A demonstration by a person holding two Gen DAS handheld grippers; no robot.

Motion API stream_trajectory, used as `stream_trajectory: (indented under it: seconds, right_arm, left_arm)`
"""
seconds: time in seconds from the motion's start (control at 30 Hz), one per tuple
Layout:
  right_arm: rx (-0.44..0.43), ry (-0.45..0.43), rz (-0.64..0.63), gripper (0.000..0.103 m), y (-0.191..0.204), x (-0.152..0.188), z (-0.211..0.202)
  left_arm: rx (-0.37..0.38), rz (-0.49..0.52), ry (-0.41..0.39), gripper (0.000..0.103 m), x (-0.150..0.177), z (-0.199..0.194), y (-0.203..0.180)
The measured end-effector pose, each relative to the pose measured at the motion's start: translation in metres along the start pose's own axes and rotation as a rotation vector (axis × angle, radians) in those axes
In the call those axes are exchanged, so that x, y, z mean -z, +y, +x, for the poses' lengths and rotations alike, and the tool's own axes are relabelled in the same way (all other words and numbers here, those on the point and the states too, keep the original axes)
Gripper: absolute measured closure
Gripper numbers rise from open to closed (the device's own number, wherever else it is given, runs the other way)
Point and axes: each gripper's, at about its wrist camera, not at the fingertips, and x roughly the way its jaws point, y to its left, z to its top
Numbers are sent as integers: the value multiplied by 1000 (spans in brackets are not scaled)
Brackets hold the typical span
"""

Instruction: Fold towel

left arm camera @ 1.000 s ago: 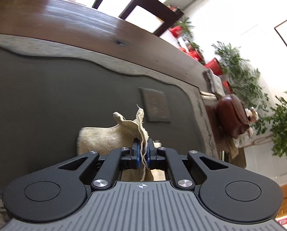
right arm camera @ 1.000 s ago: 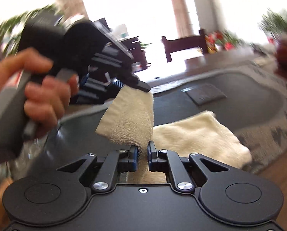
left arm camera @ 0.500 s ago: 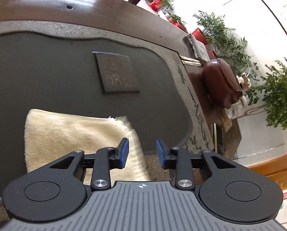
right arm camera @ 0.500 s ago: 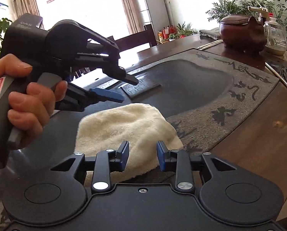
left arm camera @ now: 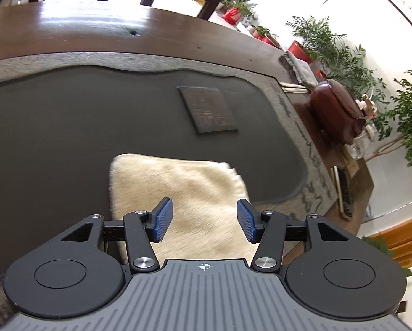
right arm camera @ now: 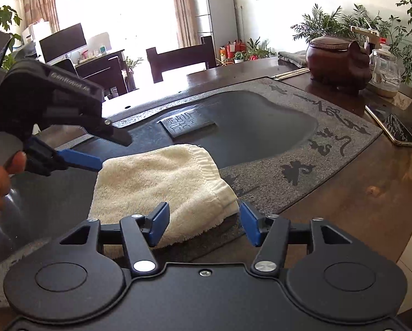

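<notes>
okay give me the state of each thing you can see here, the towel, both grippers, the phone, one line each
towel: folded over, lying flat on the dark tray, released
left gripper: open, above the towel
right gripper: open, above the towel's near corner
phone: screen dark, flat on the table

Cream towel with ribbed hem; dark grey stone tray with a speckled rim bearing black calligraphy; blue pads on the black left gripper and right gripper; reddish-brown pot.
</notes>
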Motion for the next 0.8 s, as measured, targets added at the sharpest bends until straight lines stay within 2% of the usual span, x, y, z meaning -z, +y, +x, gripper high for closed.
stream_trajectory:
  seconds: [0.23, 0.37, 0.63, 0.8]
  right_arm:
    - [1, 12, -19, 32, 5, 0, -13]
    - [-4, 15, -32, 22, 11, 2, -19]
    - [-7, 12, -69, 15, 21, 3, -31]
    - [1, 13, -78, 1, 24, 5, -37]
  left_arm:
    - [-45, 22, 4, 49, 23, -26, 16]
    - [-86, 50, 1, 48, 38, -36, 23]
    - [-165, 84, 5, 48, 63, -52, 39]
    - [-196, 111, -2, 48, 78, -63, 44]
